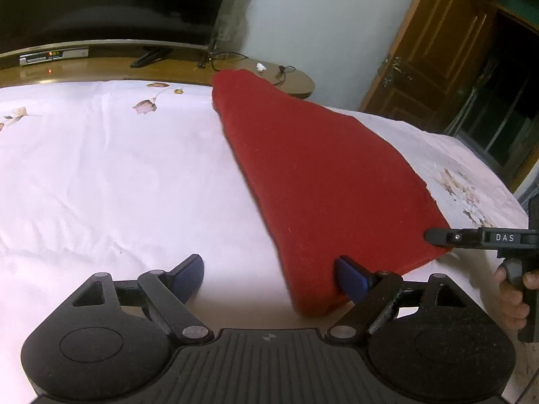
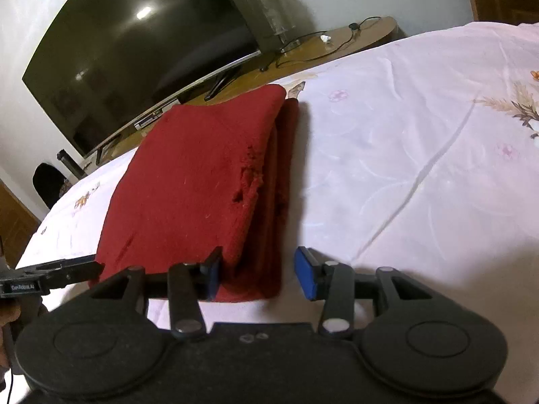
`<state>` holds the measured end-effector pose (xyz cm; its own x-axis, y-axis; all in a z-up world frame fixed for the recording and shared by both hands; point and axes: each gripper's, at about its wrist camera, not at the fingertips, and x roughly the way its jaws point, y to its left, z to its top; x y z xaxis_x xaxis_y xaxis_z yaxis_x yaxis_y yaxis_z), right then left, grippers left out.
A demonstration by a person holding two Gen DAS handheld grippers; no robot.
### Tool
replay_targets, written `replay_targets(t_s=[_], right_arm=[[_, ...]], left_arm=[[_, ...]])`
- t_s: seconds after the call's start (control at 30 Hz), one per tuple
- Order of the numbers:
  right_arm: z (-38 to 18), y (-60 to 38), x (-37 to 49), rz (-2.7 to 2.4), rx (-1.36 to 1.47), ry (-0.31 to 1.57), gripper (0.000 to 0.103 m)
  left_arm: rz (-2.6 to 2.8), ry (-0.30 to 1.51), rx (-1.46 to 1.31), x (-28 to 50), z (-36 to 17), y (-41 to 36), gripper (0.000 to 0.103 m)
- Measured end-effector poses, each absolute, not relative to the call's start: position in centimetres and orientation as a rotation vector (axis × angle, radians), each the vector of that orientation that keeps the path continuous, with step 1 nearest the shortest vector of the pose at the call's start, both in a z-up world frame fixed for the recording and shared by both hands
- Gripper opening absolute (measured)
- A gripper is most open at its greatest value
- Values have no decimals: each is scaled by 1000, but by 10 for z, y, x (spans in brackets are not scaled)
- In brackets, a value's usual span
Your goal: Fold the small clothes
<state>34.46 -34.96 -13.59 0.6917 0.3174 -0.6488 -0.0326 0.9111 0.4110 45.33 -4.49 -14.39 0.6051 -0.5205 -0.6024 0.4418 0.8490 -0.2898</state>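
A folded red cloth (image 1: 320, 181) lies on the white bed sheet (image 1: 101, 185); it also shows in the right wrist view (image 2: 192, 188), stacked in several layers. My left gripper (image 1: 273, 276) is open, its jaws wide apart, with the cloth's near left corner between them and against the right finger (image 1: 352, 277). My right gripper (image 2: 261, 274) is open around the cloth's near right corner, the left finger (image 2: 212, 272) over the top layer. The right gripper also shows in the left wrist view (image 1: 438, 235) at the cloth's right edge, and the left one in the right wrist view (image 2: 96, 267).
The sheet (image 2: 421, 168) has flower prints. Behind the bed stands a wooden TV bench (image 1: 235, 70) with a large dark TV (image 2: 134, 54), a set-top box (image 1: 54, 55), a glass vase (image 1: 232, 17) and cables. A wooden door (image 1: 438, 43) is at the right.
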Motion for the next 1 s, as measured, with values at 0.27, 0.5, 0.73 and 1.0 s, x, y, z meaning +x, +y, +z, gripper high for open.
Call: replay_targets(t_s=[0.27, 0.5, 0.73, 1.0], right_arm=[[-121, -376, 349, 237, 588, 701, 50], [-130, -403, 398, 295, 747, 745, 70], [-156, -413, 432, 361, 807, 833, 70], [-156, -401, 453, 464, 751, 855, 68]], left_arm=[[-629, 694, -233, 468, -126, -31, 86], [-739, 820, -523, 531, -145, -23, 86], [-783, 897, -585, 567, -164, -37, 86], [-832, 887, -572, 587, -165, -60, 83]])
